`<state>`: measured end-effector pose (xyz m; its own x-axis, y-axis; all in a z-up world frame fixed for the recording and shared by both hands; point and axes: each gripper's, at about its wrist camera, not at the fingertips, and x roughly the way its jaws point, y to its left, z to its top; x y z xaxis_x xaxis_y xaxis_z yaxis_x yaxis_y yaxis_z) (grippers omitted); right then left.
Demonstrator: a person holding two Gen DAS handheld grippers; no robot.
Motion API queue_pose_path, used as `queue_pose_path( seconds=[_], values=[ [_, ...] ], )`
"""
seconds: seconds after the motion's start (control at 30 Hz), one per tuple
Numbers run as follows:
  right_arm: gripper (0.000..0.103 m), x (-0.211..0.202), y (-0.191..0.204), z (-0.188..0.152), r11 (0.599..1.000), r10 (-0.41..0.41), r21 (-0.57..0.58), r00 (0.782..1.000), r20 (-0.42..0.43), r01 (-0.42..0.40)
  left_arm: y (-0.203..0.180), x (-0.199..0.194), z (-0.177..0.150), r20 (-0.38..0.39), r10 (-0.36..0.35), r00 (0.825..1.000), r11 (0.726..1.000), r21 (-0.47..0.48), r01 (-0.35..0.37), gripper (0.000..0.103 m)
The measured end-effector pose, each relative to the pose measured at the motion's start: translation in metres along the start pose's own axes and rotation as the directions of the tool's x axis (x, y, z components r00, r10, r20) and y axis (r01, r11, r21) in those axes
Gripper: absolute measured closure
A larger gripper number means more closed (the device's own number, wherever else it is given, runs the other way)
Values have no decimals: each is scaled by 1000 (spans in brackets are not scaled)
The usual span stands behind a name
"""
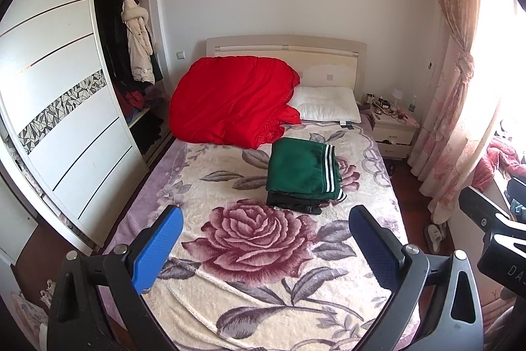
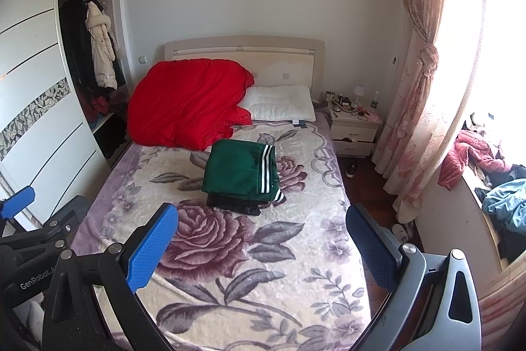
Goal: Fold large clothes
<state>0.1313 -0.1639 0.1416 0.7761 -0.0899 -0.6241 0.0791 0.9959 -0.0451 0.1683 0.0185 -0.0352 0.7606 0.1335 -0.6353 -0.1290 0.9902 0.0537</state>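
Note:
A folded green garment with white stripes lies on top of a folded black garment in the middle of the bed. My left gripper hovers open over the near part of the bed, well short of the stack, its blue pads holding nothing. My right gripper is also open and empty, at a similar distance from the stack. Part of the left gripper's body shows at the left edge of the right wrist view.
The bed carries a floral blanket, a heaped red quilt and a white pillow at the headboard. An open wardrobe stands left. A nightstand, curtains and clothes piled on the window ledge are right.

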Motion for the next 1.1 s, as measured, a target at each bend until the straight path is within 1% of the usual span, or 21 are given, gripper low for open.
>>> queue_pose_path(
  seconds=[0.43, 1.1],
  values=[
    [0, -2, -1, -2, 1000, -2, 3, 1000, 2, 2, 6, -4, 10, 13, 1, 1000, 1000, -1, -1, 0],
    [0, 1, 0, 0, 1000, -1, 1, 1000, 6, 1, -1, -8, 13, 29, 2, 1000, 1000, -2, -2, 0]
  ],
)
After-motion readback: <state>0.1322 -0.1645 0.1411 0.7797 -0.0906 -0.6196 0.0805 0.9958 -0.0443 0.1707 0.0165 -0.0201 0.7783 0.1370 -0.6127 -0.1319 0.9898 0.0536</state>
